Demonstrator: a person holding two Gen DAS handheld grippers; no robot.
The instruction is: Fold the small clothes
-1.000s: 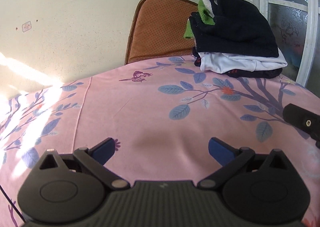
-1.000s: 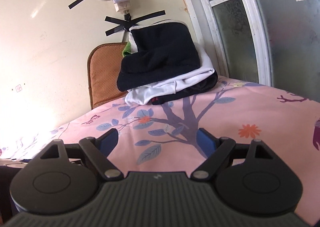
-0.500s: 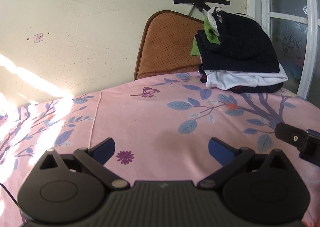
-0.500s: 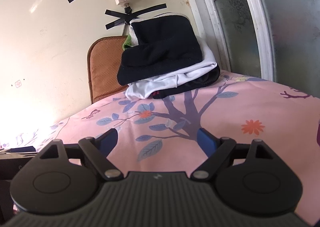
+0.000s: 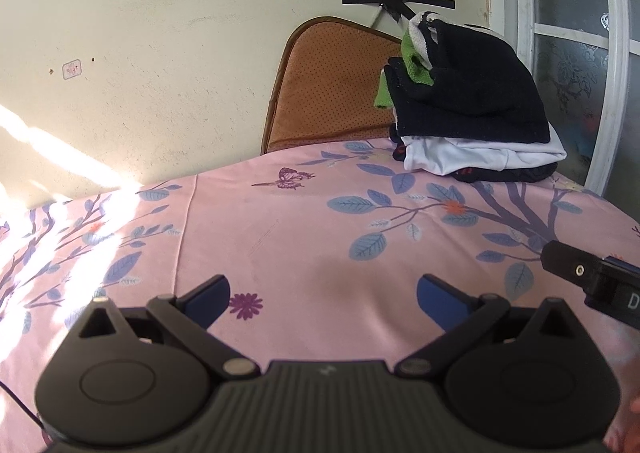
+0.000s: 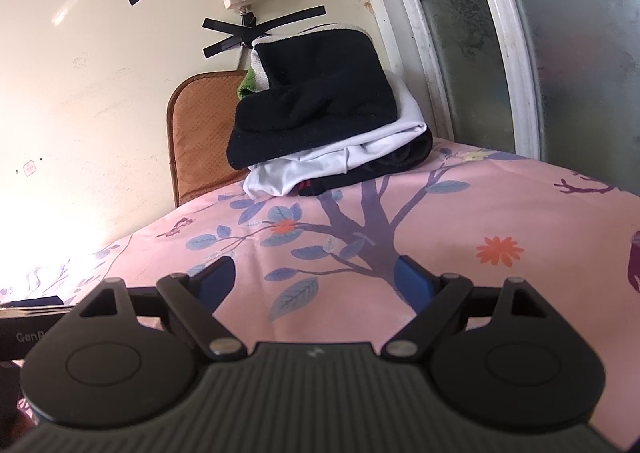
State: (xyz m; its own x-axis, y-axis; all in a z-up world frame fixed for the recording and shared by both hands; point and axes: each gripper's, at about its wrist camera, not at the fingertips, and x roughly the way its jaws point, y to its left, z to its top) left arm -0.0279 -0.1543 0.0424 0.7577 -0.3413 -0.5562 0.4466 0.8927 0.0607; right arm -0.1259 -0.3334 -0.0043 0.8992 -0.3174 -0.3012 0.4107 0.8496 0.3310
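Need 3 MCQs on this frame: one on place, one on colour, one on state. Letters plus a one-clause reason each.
1. Where is the stack of folded clothes?
A. at the far end of the pink sheet, near the window
B. between the right tongs
C. on the floor

2. What colour is the top garment of the stack?
A. red
B. black
C. yellow

3. How do both tongs stand?
A. shut on cloth
B. open, nothing between them
C. shut, empty

1: A, the stack sits far back beside the window frame.
2: B, a black piece lies above a white one.
3: B, the left tongs and right tongs show only bare sheet between their blue pads.
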